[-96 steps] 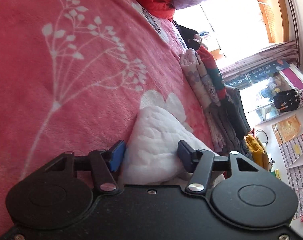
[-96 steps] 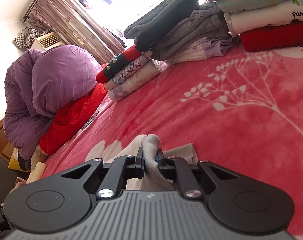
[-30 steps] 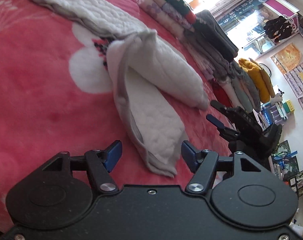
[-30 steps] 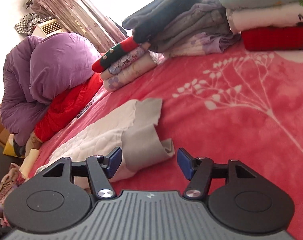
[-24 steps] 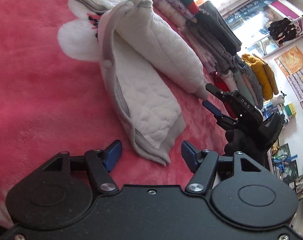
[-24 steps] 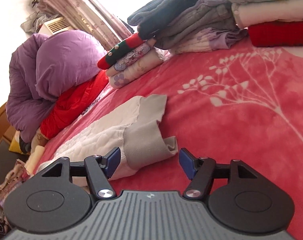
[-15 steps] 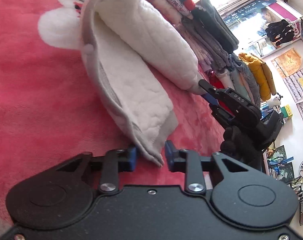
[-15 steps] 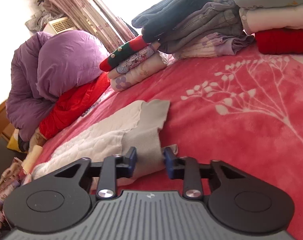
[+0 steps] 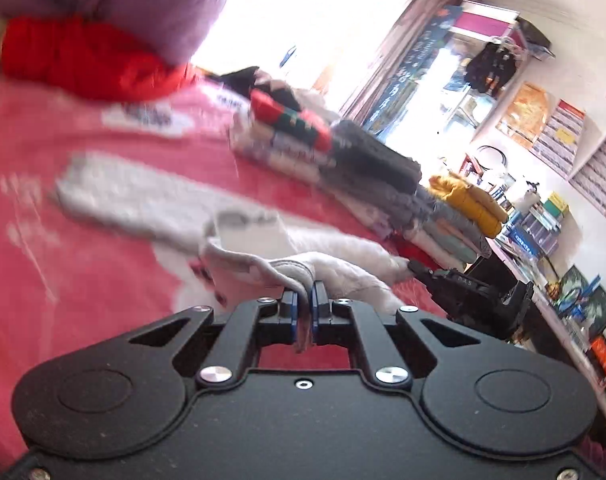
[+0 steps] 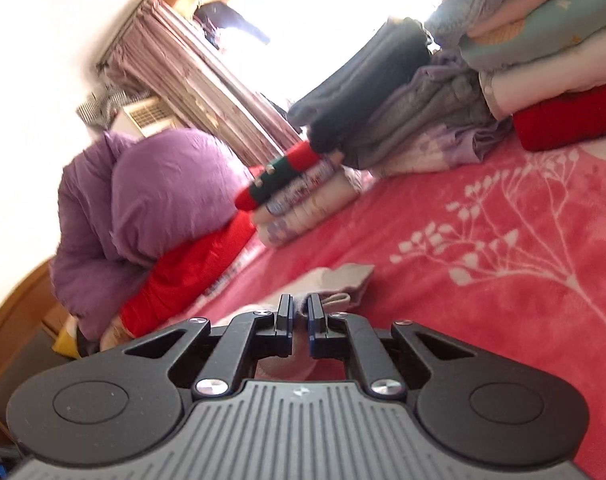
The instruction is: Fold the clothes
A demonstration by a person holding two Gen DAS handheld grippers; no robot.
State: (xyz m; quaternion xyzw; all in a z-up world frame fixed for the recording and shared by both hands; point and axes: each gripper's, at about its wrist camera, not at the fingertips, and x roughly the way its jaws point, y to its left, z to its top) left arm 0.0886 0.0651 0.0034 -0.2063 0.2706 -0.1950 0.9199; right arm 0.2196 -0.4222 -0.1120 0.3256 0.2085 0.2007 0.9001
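Left wrist view shows the left gripper (image 9: 303, 306) pinching a grey cuff of the white quilted garment (image 9: 151, 204), whose length stretches away ahead-left across the pink blanket (image 9: 63, 280), while the right gripper (image 10: 299, 316) pinches its other grey cuff alongside.

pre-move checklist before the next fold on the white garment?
1. Left gripper shut on garment: ok.
2. Right gripper shut on garment: ok.
3. Grips at the hem edge, not bunched: cannot tell, left view is blurred.
4. Blanket ahead of right gripper bare for laying down: ok.
5. Folded stacks apart from the garment: ok.
6. Garment flat, no twist: not ok, it is crumpled near the fingers.
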